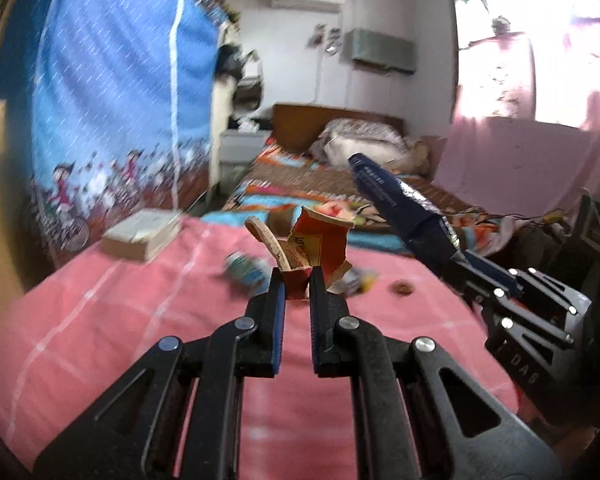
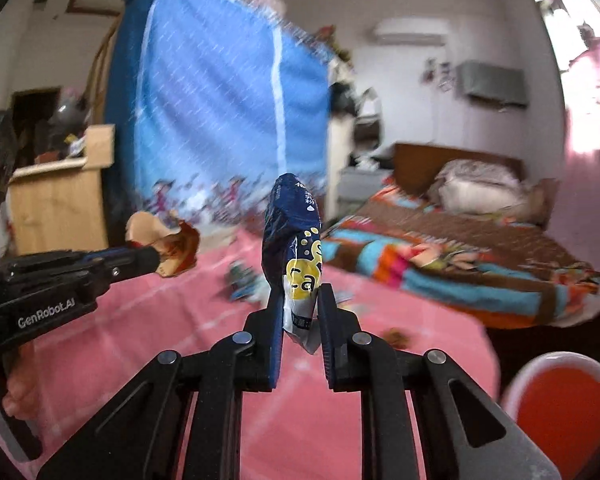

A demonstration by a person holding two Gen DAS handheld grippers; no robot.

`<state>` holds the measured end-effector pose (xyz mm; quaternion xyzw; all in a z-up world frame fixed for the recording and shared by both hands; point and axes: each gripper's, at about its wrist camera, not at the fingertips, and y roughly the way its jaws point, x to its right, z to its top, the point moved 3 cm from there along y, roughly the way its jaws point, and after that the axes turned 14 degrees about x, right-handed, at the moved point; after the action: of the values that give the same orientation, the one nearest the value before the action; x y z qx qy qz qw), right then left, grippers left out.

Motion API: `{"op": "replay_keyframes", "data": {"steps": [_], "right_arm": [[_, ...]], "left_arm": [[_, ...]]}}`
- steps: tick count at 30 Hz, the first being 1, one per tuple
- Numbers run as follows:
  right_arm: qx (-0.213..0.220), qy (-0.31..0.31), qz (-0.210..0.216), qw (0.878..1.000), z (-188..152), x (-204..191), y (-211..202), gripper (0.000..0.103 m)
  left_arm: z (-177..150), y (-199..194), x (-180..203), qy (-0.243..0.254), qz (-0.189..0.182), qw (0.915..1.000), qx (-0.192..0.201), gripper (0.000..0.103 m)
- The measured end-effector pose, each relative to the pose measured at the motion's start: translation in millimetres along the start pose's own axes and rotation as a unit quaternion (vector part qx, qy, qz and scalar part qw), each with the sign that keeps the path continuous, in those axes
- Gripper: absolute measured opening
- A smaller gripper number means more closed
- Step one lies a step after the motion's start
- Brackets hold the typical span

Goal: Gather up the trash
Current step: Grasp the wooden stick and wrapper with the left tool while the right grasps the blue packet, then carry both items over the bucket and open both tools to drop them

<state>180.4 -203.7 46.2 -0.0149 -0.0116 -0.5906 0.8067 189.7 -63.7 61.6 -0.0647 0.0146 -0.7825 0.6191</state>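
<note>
My left gripper (image 1: 297,280) is shut on a torn orange paper carton (image 1: 320,240) and holds it above the pink tablecloth (image 1: 100,320); from the right wrist view the same carton (image 2: 178,252) sticks out of the left gripper (image 2: 158,258) at the left. My right gripper (image 2: 300,296) is shut on a dark blue snack wrapper (image 2: 292,240) with a yellow patch, held upright; the left wrist view shows that wrapper (image 1: 396,200) slanting up from the right gripper (image 1: 460,262). Small blurred scraps of trash (image 1: 244,272) lie on the cloth beyond the fingertips.
A thick book (image 1: 144,232) lies at the table's far left. A small brown crumb (image 1: 404,289) sits on the cloth at right. A red and white bin (image 2: 560,408) stands low right. A bed (image 2: 460,248) with a patterned blanket lies beyond, a blue curtain (image 2: 220,100) left.
</note>
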Motion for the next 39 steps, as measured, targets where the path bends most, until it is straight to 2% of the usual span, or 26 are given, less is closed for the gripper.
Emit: {"op": "replay_keyframes", "data": {"steps": [6,10,18,27,39], "right_arm": [[0.051,-0.007,-0.089,0.995,15,49,-42,0.014],[0.064,-0.005,-0.143,0.988,18,81,-66,0.014],[0.056,0.012,-0.228,0.972,9,136,-106,0.014],[-0.01,0.051,-0.286,0.957,-19,186,-122,0.014],[-0.103,0.112,-0.299,0.942,-65,220,-126,0.015]], "left_arm": [[12,9,62,0.02,-0.065,0.9974,0.024,0.015],[13,16,103,0.028,-0.108,0.9933,0.03,0.015],[-1,28,179,0.047,-0.184,0.9817,0.013,0.015],[-28,54,231,0.046,-0.233,0.9692,-0.066,0.015],[-75,89,266,0.044,-0.248,0.9489,-0.19,0.015]]}}
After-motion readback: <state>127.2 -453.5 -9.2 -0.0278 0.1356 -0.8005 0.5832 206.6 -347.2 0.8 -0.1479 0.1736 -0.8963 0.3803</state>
